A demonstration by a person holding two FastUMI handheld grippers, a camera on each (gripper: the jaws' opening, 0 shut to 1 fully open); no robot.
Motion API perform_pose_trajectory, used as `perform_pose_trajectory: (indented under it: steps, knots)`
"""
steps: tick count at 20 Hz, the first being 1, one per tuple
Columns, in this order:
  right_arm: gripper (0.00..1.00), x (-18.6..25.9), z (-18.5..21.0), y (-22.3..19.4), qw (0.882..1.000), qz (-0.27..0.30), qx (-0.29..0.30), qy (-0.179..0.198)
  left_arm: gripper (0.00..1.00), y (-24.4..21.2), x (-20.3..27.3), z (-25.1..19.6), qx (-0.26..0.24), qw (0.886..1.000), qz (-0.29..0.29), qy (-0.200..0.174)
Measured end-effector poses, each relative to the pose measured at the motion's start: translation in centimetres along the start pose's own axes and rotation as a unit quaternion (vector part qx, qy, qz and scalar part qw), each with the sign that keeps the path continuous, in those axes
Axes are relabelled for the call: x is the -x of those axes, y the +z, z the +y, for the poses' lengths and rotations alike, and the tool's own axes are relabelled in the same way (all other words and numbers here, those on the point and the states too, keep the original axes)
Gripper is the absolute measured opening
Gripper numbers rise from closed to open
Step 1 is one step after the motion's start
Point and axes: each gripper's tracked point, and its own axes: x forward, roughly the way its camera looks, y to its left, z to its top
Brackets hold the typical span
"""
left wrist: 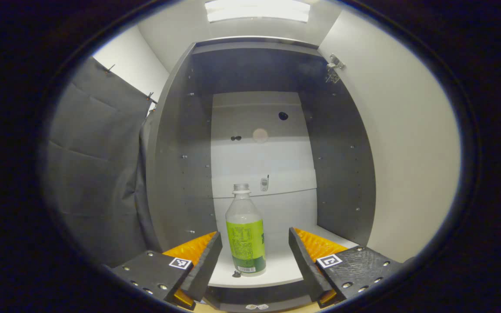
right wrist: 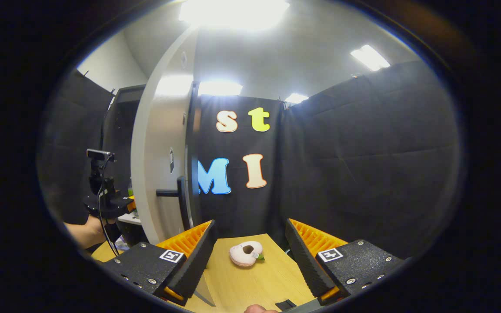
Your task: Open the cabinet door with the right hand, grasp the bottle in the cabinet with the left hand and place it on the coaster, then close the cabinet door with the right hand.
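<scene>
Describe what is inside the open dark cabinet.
A clear plastic bottle with a green label stands upright on the white shelf of the dark cabinet. The space below that shelf is hidden.

bottle (left wrist: 245, 237) upright on cabinet shelf (left wrist: 276, 267), in the cabinet (left wrist: 176, 174), between left gripper (left wrist: 255, 256) fingers, untouched | cabinet door (right wrist: 159, 165) swung open at right | coaster (right wrist: 245, 253) on table (right wrist: 250, 282), ahead of right gripper (right wrist: 248, 256)

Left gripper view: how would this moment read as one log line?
white cabinet door: open | clear green-labelled plastic bottle: upright on shelf | left gripper: open, facing bottle | right gripper: open
</scene>
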Motion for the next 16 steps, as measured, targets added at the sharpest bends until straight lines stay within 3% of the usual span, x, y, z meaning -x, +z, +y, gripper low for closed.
perform_pose_trajectory:
  steps: [2,3,4,5,7,8,9,10,16]
  knots:
    - [0.96,-1.0,-0.7,-0.8,0.999,0.005,-0.031,-0.022,0.89,-0.5,-1.0,0.6,0.002,1.000,0.000,0.004]
    - [0.96,-1.4,-1.1,-1.2,0.998,0.009,-0.044,-0.032,0.94,-0.7,-1.4,1.3,0.002,1.000,-0.004,0.014]
    - [0.95,-1.6,-1.9,-1.5,0.997,0.010,-0.060,-0.045,0.82,-0.6,-2.0,1.6,0.006,1.000,-0.011,0.016]
    - [0.96,-1.9,-2.5,-1.5,0.995,0.007,-0.078,-0.058,0.88,-0.7,-2.4,1.4,0.013,1.000,-0.013,0.010]
    - [0.96,-1.9,-3.7,-1.7,0.990,0.004,-0.118,-0.079,0.88,-1.2,-3.5,1.4,0.018,1.000,-0.011,0.000]
    - [0.95,-2.2,-3.8,-2.0,0.987,0.006,-0.135,-0.088,0.95,-1.3,-4.3,1.3,0.018,1.000,-0.012,-0.003]
    - [0.95,-2.3,-4.1,-2.2,0.985,0.006,-0.145,-0.098,0.94,-1.7,-5.1,1.4,0.013,1.000,-0.010,-0.004]
    - [0.95,-2.5,-4.2,-2.4,0.983,0.007,-0.153,-0.105,0.88,-2.1,-5.6,1.4,0.008,1.000,-0.008,-0.003]
    - [0.95,-2.9,-4.2,-3.0,0.985,0.011,-0.124,-0.120,0.88,-4.6,-8.4,0.8,0.003,1.000,0.010,-0.008]
